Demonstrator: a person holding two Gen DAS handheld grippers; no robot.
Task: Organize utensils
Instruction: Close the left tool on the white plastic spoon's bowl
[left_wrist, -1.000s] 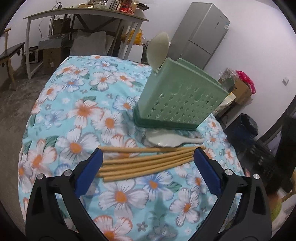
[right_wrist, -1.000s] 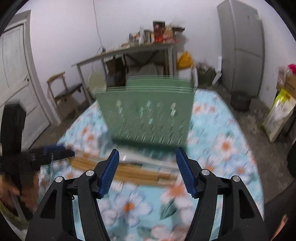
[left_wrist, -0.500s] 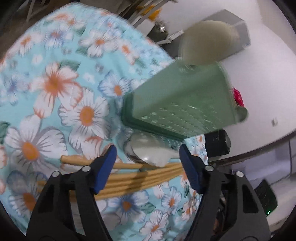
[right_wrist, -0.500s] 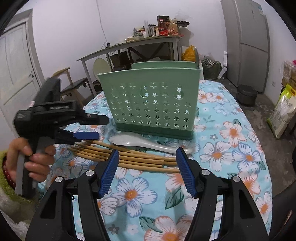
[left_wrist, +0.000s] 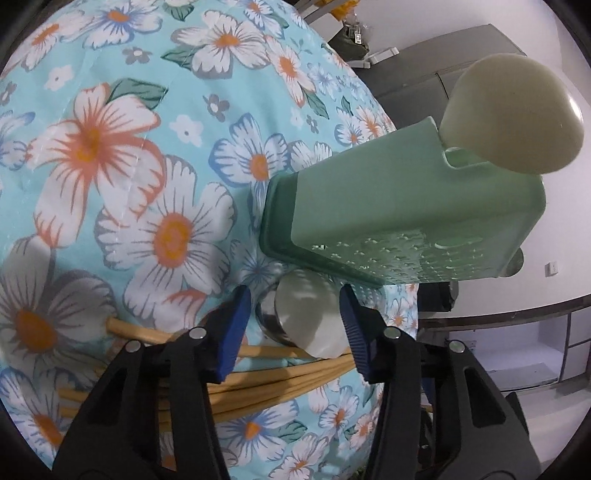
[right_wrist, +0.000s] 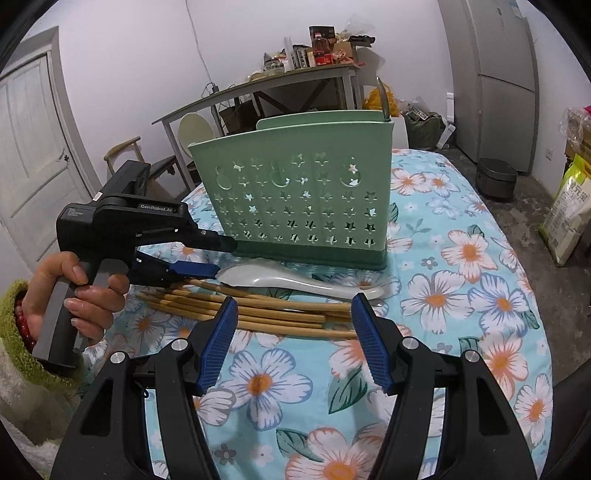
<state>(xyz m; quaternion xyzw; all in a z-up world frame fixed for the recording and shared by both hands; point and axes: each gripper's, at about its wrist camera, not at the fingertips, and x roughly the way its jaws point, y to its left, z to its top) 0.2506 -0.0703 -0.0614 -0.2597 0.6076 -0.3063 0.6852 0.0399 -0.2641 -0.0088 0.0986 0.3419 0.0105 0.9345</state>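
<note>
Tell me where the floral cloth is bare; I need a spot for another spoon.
Free: the floral tablecloth right of the green perforated utensil holder, and the near strip in front of the bamboo chopsticks. Crowded: the band before the holder, where the white ceramic spoon, chopsticks and closing left gripper meet.

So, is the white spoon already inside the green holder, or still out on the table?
Out. The white spoon lies flat on the tablecloth, in front of the green holder, beside the chopsticks.
</note>
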